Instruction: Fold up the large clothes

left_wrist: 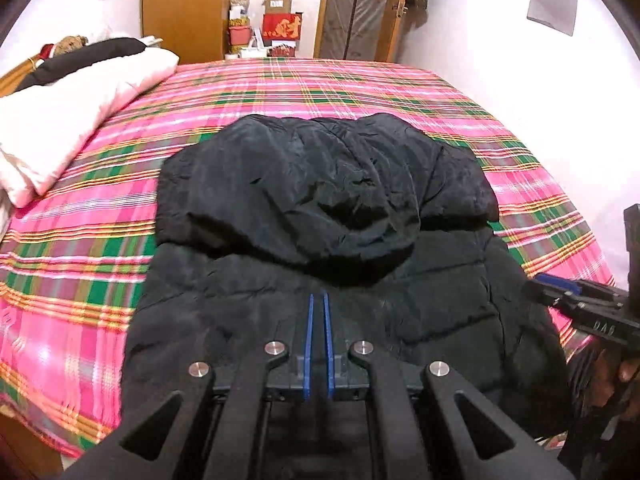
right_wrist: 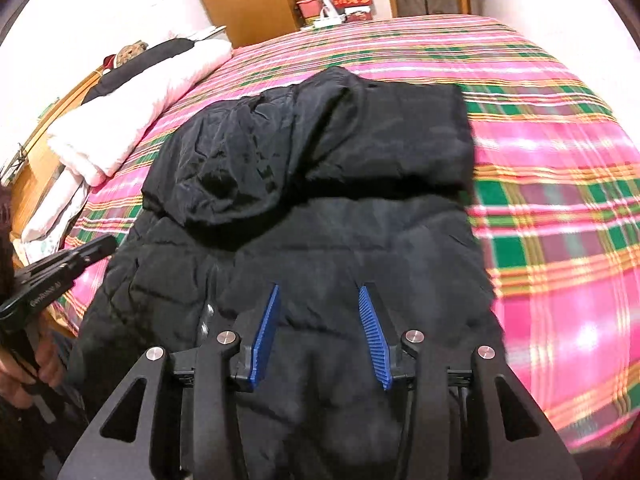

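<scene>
A large black padded jacket (left_wrist: 328, 216) lies on the plaid bed, its sides folded in over the body and its hood spread at the far end. It also shows in the right wrist view (right_wrist: 320, 184). My left gripper (left_wrist: 318, 298) is shut with nothing between its blue pads, hovering over the jacket's near part. My right gripper (right_wrist: 320, 292) is open and empty above the jacket's near part. Each gripper appears at the edge of the other's view: the right one (left_wrist: 560, 292) and the left one (right_wrist: 96, 250).
The bed (left_wrist: 120, 208) has a pink, green and yellow plaid cover. White pillows and a dark cloth (left_wrist: 60, 104) lie at its left side. A wooden wardrobe (left_wrist: 184, 8) and stacked boxes (left_wrist: 280, 20) stand beyond the far edge.
</scene>
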Tool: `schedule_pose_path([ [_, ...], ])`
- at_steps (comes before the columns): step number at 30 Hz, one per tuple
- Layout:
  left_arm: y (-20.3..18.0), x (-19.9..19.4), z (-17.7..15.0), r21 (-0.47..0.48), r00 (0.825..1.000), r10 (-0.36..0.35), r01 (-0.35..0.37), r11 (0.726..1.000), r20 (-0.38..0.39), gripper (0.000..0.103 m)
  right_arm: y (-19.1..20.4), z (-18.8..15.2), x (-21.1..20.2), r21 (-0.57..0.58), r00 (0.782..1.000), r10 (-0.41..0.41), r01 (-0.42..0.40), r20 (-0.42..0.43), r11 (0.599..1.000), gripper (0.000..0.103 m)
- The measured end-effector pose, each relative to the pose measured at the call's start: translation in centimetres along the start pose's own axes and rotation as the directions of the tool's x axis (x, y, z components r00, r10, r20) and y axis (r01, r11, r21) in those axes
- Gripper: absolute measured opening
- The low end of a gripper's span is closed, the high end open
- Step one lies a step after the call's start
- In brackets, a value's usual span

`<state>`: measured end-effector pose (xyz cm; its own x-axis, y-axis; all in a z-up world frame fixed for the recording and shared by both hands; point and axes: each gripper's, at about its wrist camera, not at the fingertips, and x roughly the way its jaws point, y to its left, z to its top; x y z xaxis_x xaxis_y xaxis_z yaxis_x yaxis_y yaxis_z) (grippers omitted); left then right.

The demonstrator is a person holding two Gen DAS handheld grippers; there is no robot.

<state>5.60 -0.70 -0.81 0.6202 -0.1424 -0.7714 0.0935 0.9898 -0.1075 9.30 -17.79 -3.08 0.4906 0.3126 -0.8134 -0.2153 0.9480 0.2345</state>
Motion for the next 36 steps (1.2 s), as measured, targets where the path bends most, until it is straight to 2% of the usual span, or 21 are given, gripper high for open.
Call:
schedule_pose_path([
  [2,0.8,-0.5,-0.7,0.0,1.0,0.014,-0.014,1.0,0.0,0.007,-1.3,-0.8,-0.7,0.027,1.0,-0.018,0.018,-0.003,0.999,0.047],
  [4,1.9,-1.1,-1.6,-0.007,1.0,0.031,-0.031,0.999,-0.003,0.015,-2.2,-1.7,-1.1,0.059,0.999,-0.043,0.044,-0.009,0.997,0.054],
  [6,3.3,-1.6,-2.3,-0.029,0.998,0.057,-0.057,0.998,-0.008,0.026,-3.8,-2.6,-1.6,0.091,0.997,-0.067,0.069,-0.023,0.993,0.055],
  [10,6.8,-2.1,-2.9,-0.1,0.994,0.103,-0.105,0.989,-0.025,0.03,-6.5,-3.6,-1.9,0.181,0.992,-0.109,0.118,-0.06,0.976,0.055],
  [14,10.5,-1.8,-3.6,-0.184,0.99,0.13,-0.137,0.973,-0.05,0.041,-9.0,-4.2,-1.2,0.275,0.986,-0.123,0.15,-0.11,0.95,0.056],
  [21,15.8,0.8,-5.8,-0.396,0.978,0.096,-0.164,0.904,-0.186,0.043,-10.9,-5.3,0.5,0.352,0.975,-0.095,0.162,-0.199,0.922,0.061],
  [24,16.1,1.9,-6.6,-0.429,0.97,0.053,-0.154,0.89,-0.239,0.046,-10.5,-5.7,1.1,0.342,0.968,-0.071,0.153,-0.239,0.927,0.062],
  [26,15.5,2.3,-7.0,-0.418,0.964,0.039,-0.15,0.896,-0.263,0.049,-10.2,-6.1,1.5,0.342,0.962,-0.058,0.15,-0.265,0.928,0.066],
  [29,14.8,2.6,-7.5,-0.409,0.955,0.029,-0.153,0.899,-0.294,0.05,-10.2,-6.6,1.7,0.361,0.952,-0.029,0.144,-0.305,0.921,0.067],
  [32,14.1,2.5,-8.6,-0.444,0.945,-0.037,-0.118,0.888,-0.324,0.05,-10.4,-7.5,1.8,0.402,0.937,0.017,0.133,-0.349,0.906,0.067],
  [35,12.7,3.0,-9.4,-0.402,0.921,-0.053,-0.116,0.908,-0.386,0.05,-10.4,-8.5,2.5,0.428,0.91,0.077,0.117,-0.409,0.896,0.067],
  [36,12.1,3.0,-9.4,-0.377,0.917,-0.043,-0.12,0.918,-0.396,0.05,-10.1,-8.6,2.4,0.421,0.908,0.078,0.113,-0.411,0.9,0.066],
])
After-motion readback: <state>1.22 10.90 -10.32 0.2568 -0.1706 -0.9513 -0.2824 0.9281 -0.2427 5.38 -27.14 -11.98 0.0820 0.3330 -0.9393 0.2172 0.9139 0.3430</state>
